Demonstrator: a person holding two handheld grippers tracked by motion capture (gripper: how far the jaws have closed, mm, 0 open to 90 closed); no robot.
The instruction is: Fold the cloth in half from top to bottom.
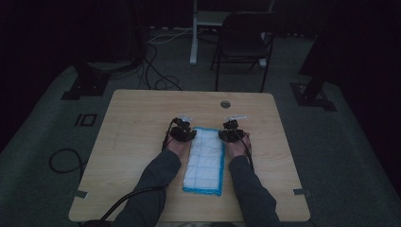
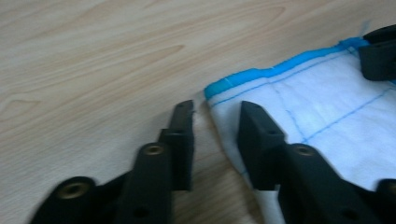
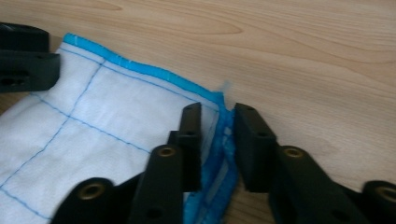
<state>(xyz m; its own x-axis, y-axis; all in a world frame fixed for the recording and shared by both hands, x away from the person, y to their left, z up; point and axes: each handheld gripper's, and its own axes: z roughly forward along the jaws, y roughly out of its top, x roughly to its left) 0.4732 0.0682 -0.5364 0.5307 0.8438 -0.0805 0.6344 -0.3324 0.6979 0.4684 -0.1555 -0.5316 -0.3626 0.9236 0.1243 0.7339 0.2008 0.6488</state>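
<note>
A white cloth (image 1: 204, 161) with a blue hem and blue grid stitching lies folded in a long strip on the wooden table (image 1: 137, 142). My left gripper (image 1: 182, 128) is at its far left corner. In the left gripper view the jaws (image 2: 215, 105) straddle the cloth's (image 2: 327, 116) side edge, one finger on bare wood, one over the fabric, with a gap left. My right gripper (image 1: 231, 129) sits at the far right corner. There its jaws (image 3: 218, 106) stand close together, with the cloth's (image 3: 116, 107) bunched blue hem pinched between them.
A round cable hole (image 1: 225, 104) lies near the table's far edge. A dark folding chair (image 1: 242, 42) and a white post (image 1: 193, 33) stand on the carpet beyond. Cables (image 1: 64, 161) trail on the floor at the left.
</note>
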